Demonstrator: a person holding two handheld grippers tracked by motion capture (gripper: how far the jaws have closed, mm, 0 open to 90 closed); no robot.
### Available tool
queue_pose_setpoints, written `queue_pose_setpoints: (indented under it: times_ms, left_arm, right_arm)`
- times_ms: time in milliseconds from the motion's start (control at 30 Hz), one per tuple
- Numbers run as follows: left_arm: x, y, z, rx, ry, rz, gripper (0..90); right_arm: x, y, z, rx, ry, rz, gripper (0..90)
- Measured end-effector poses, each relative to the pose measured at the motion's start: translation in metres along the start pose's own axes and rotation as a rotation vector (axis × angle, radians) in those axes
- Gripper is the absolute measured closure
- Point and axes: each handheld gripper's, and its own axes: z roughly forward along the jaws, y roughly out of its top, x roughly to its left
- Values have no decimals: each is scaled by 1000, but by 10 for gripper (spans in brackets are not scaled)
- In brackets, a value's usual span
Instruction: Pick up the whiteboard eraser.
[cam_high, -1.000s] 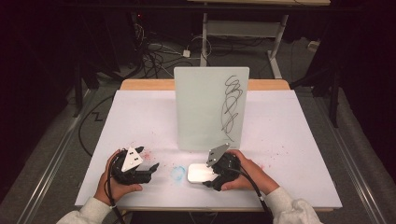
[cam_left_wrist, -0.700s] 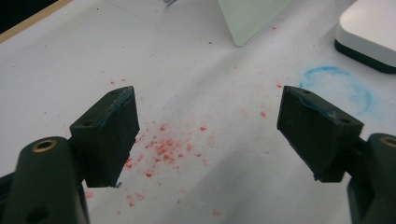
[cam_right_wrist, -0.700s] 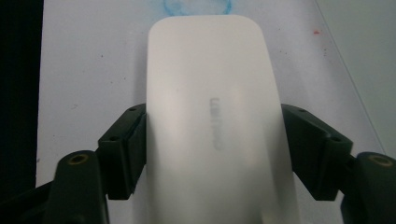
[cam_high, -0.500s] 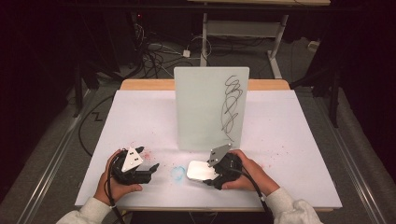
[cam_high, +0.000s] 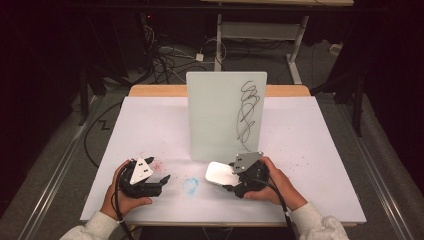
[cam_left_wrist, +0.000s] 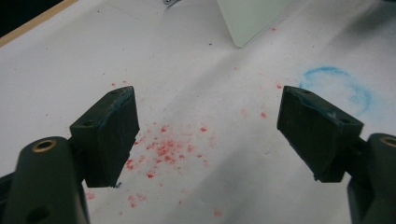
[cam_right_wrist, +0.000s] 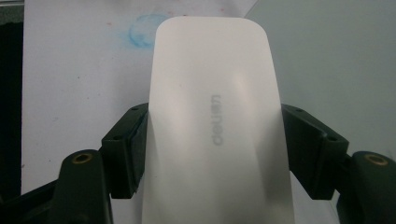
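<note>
High view: one white eraser (cam_high: 218, 173) clamped in right gripper (cam_high: 235, 181), low over counter (cam_high: 310, 145), before one scribbled board (cam_high: 226, 115); left gripper (cam_high: 159, 181) beside.
Left gripper view: two fingers (cam_left_wrist: 112, 135) wide apart, nothing between.
Right gripper view: two fingers (cam_right_wrist: 125, 149) pressed on eraser's sides.

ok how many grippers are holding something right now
1. The right gripper is shut on the white eraser, just in front of the scribbled whiteboard. The left gripper stands open above red specks on the table, holding nothing.
</note>
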Motion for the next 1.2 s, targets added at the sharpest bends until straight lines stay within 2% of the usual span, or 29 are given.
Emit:
queue_pose_setpoints:
  times_ms: [200, 333, 367, 400, 467, 633, 733, 1100, 1200]
  left_arm:
    - [1, 0, 0, -12, -8, -1, 199]
    - [1, 0, 1, -11, -11, 1, 193]
    - [1, 0, 1, -11, -15, -1, 193]
    - [1, 0, 1, -11, -16, -1, 193]
    - [1, -1, 2, -8, -15, -1, 193]
    - [2, -1, 3, -4, -7, -10, 194]
    - [3, -1, 3, -4, -8, -10, 194]
    - [1, -1, 2, -14, -17, -12, 194]
    - [0, -1, 2, -9, -19, -12, 194]
  right_arm:
    - [-4, -4, -14, -20, -51, 1, 309]
    - [-7, -7, -24, -44, -107, 17, 309]
    - [-7, -7, -24, -44, -107, 17, 309]
    - [-8, -8, -28, -54, -132, 21, 309]
    - [-10, -9, -30, -59, -140, 14, 309]
    - [-14, -11, -36, -102, -196, 59, 309]
    - [-15, -11, -41, -125, -237, 58, 309]
    - [-16, -11, -50, -174, -300, 57, 309]
    - [-17, -12, -52, -185, -333, 64, 309]
